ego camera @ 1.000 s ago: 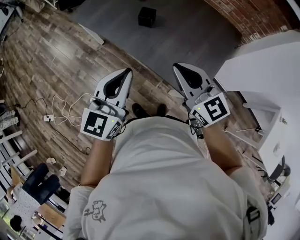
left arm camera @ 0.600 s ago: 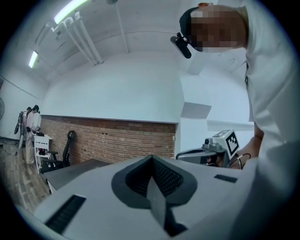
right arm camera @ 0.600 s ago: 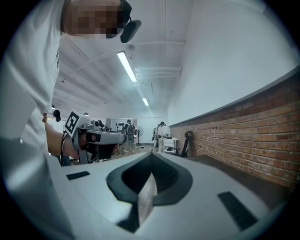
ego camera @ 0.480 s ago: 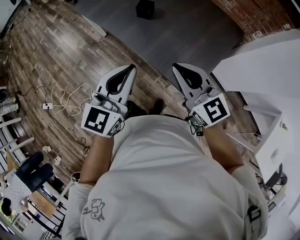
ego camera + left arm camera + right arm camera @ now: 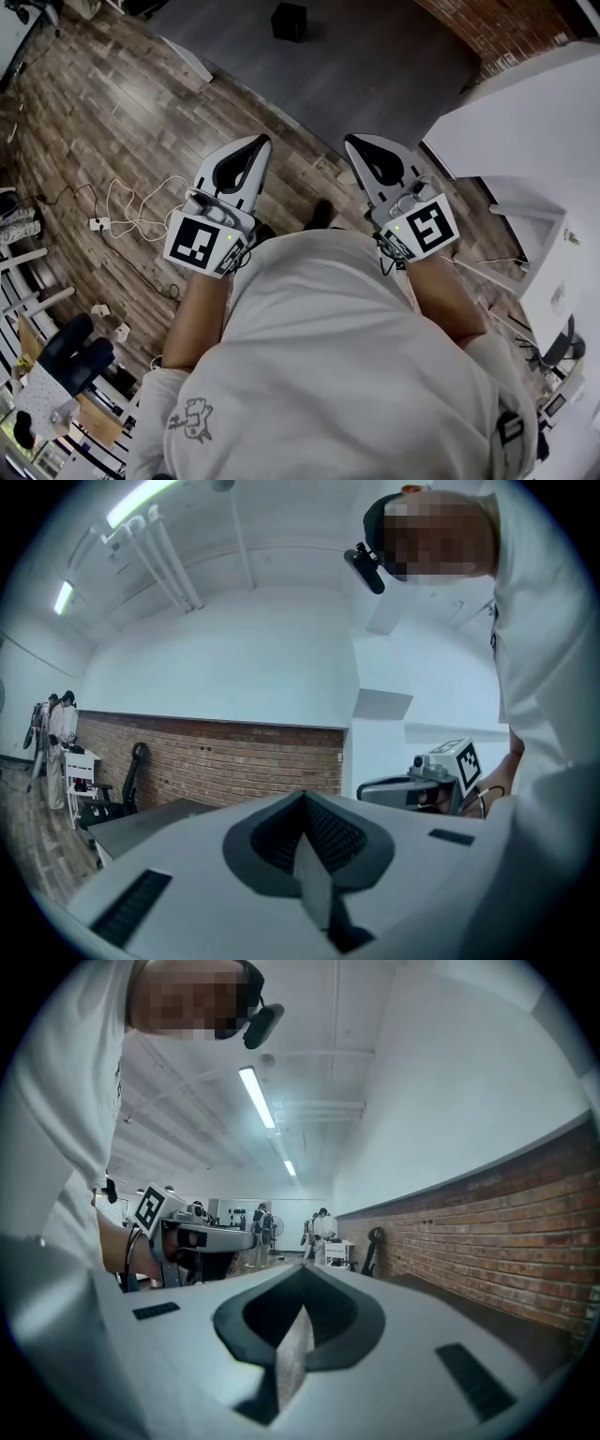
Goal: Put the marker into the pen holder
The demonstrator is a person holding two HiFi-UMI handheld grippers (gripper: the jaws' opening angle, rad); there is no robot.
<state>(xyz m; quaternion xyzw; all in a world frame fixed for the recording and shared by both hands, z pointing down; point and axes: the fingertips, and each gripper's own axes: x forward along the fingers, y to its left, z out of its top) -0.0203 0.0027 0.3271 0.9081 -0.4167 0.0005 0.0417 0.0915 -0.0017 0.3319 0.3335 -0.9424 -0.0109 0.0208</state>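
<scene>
head view looks down on the left gripper (image 5: 255, 143) and the right gripper (image 5: 355, 142), held out level side by side and apart, just ahead of the person's white shirt (image 5: 347, 356). each gripper's own view settles how they stand: the left gripper's jaws are pressed together tip to tip with nothing between them, and the right gripper's jaws are likewise clenched on nothing, so neither carries the marker. below and beyond them lies a wooden floor (image 5: 103, 112) with loose cables (image 5: 131, 202), then a grey mat (image 5: 375, 56) with a small black box (image 5: 289, 19) at its far end. a white tabletop (image 5: 525, 122) stands off to the right below a brick wall (image 5: 502, 28). no marker and no pen holder can be made out in any view: not on the floor, not on the part of the tabletop that shows, and not in the room seen past the jaws. judged from this, the task is not yet under way. the marker has to be found, the jaws opened and closed on it, and the marker then carried to the pen holder and dropped in. the whole job looks to be ahead, and the white tabletop seems the likeliest place for both things, though that is only a guess.
</scene>
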